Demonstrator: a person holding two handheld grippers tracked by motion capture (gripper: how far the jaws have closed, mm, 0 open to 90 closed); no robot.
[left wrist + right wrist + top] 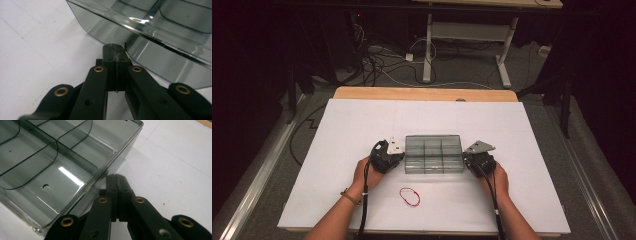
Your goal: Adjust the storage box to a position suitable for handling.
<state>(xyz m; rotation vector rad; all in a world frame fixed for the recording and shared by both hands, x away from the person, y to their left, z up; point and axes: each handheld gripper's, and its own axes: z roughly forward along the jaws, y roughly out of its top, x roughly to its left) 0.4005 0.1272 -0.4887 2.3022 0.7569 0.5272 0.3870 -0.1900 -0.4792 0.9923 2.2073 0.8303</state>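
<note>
On your left, your left hand (368, 173) held the left gripper (398, 159) against the left end of the clear compartment box (434, 154), which sat near the middle of the white table (337, 130). In the left gripper view that gripper (115, 51) had its jaws pressed fully together with nothing between them, and their tip sat just at the box (160, 32) wall, below its overhanging rim; whether it actually touched the plastic I cannot tell. The box itself was smoky grey and see-through, divided into compartments by thin walls, and it lay flat with its long side across the table. In front of it, nearer to you and well apart from it, a red rubber band (410, 196) lay loose on the white surface. On your right, your right hand (498, 181) brought the right gripper (467, 159) to the right end of the box. In the right gripper view its jaws (116, 180) were likewise closed tight on nothing, their tip just beside the lower wall of the box (50, 162).
</note>
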